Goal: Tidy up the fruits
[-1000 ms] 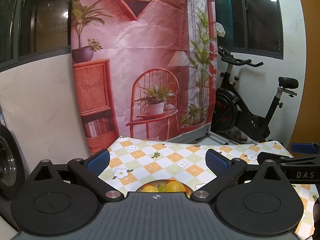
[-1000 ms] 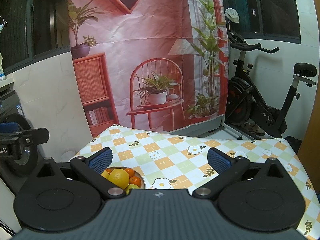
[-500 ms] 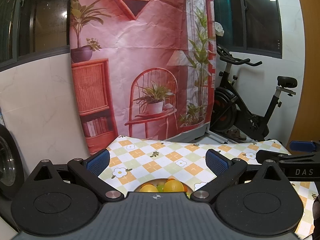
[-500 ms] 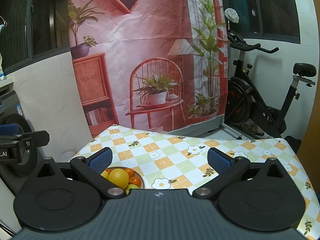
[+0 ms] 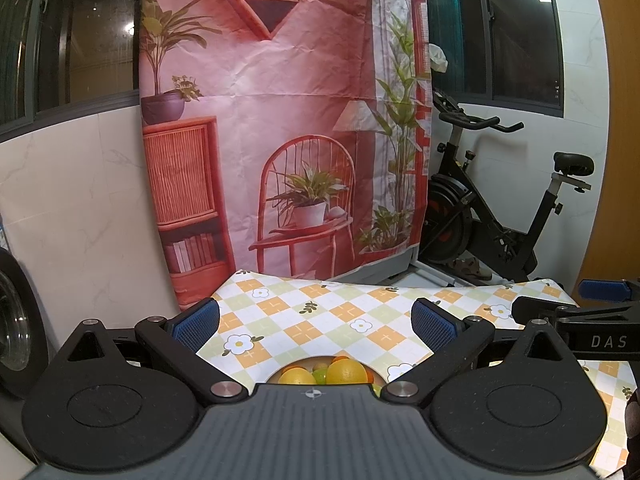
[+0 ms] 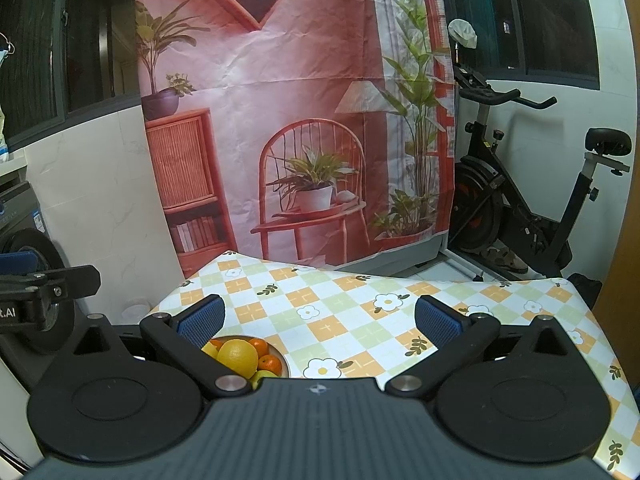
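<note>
A bowl of fruit point(image 6: 280, 356) sits on the checked tablecloth point(image 6: 352, 308), holding a large yellow fruit point(image 6: 238, 356), small oranges point(image 6: 269, 362) and a green fruit point(image 6: 262, 376). In the left wrist view the same fruit point(image 5: 346, 372) peeks out just above the gripper body. My left gripper point(image 5: 316, 324) is open and empty, above the bowl. My right gripper point(image 6: 318, 320) is open and empty too, with the bowl by its left finger point(image 6: 200, 324). Each gripper shows at the edge of the other's view.
A pink printed backdrop point(image 5: 280, 120) hangs behind the table. An exercise bike point(image 6: 520, 208) stands at the right, a washing machine point(image 5: 16, 320) at the left. The tablecloth point(image 5: 320, 312) stretches ahead of both grippers.
Both grippers have stayed open and nearly still. The left wrist view has shifted very slightly.
</note>
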